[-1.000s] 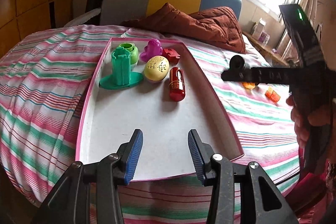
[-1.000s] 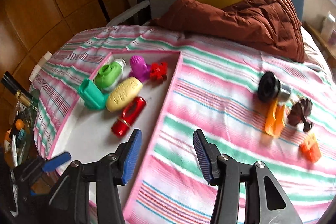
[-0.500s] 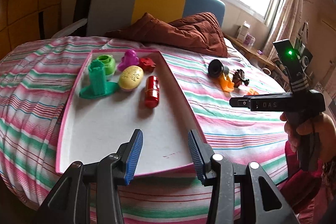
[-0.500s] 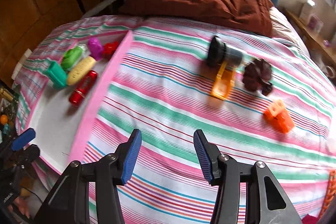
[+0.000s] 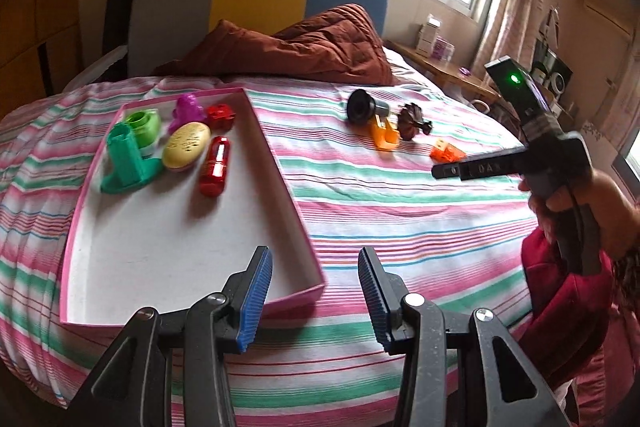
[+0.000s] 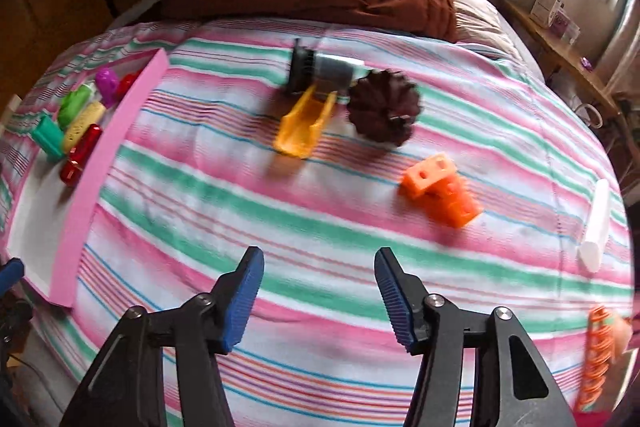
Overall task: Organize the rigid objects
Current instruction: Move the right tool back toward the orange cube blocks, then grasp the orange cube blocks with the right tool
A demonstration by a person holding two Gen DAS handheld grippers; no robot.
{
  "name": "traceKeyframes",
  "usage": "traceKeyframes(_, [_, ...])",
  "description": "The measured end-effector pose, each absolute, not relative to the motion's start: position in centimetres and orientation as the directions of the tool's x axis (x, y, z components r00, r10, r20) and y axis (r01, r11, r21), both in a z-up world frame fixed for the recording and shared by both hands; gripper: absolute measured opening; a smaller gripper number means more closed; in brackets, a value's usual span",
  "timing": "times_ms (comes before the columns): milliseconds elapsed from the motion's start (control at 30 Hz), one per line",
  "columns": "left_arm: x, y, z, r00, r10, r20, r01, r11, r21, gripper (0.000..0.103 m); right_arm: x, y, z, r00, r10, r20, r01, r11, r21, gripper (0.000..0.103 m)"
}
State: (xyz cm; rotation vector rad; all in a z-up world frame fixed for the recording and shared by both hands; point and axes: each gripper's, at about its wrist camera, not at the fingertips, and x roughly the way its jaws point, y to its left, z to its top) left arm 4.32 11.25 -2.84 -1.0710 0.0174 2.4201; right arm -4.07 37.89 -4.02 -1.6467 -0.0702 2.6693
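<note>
Left gripper (image 5: 312, 301): jaws apart, empty, over the near right corner of the pink tray (image 5: 280, 163).
Right gripper (image 6: 318, 301): jaws opening, nothing between them, above the striped bedspread (image 6: 320, 219); its body carries raised letters, partly readable as "DA".
Tray, far end: teal piece (image 5: 126, 163), green piece (image 5: 144, 123), purple piece (image 5: 188, 109), yellow oval (image 5: 186, 147) with embossed marks too small to read, two red pieces.
Bedspread, well right of the tray: black-and-grey cylinder (image 6: 320, 71), orange scoop (image 6: 306, 125), brown rosette (image 6: 382, 113), orange block (image 6: 440, 189).

Motion blurs the black-and-grey cylinder (image 6: 316, 71) and dark brown rosette (image 6: 383, 111); an orange coil (image 6: 598, 355) runs off the bed's near right edge.
</note>
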Motion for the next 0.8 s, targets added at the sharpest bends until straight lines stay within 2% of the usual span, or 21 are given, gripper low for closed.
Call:
traceKeyframes(67, [4.6,11.8,-2.7,-0.565,0.439,-0.699,-0.456,-0.872,-0.180,0.045,-4.6,39.3,-3.4,-0.462,0.064,-0.885,0.005,-0.997,-0.075,0.061])
traceKeyframes(233, [5.2,12.9,-2.6,-0.552,0.448,-0.703,-0.482,-0.860,-0.169,0.045,-5.7,44.1,-1.8,-0.538,0.128,-0.833,-0.111,-0.991,-0.080,0.081])
traceKeyframes(467, [5.6,14.5,-2.7,-0.529,0.450,-0.720,-0.512,-0.846,-0.152,0.045,-8.0,49.3,-4.1,-0.531,0.118,-0.839,-0.254,-0.967,0.025,0.082])
traceKeyframes(800, [4.9,16.7,-2.8,-0.507,0.458,-0.730,-0.524,-0.836,-0.160,0.045,-9.4,48.1,-7.5,-0.464,0.039,-0.885,-0.165,-0.985,0.043,0.081])
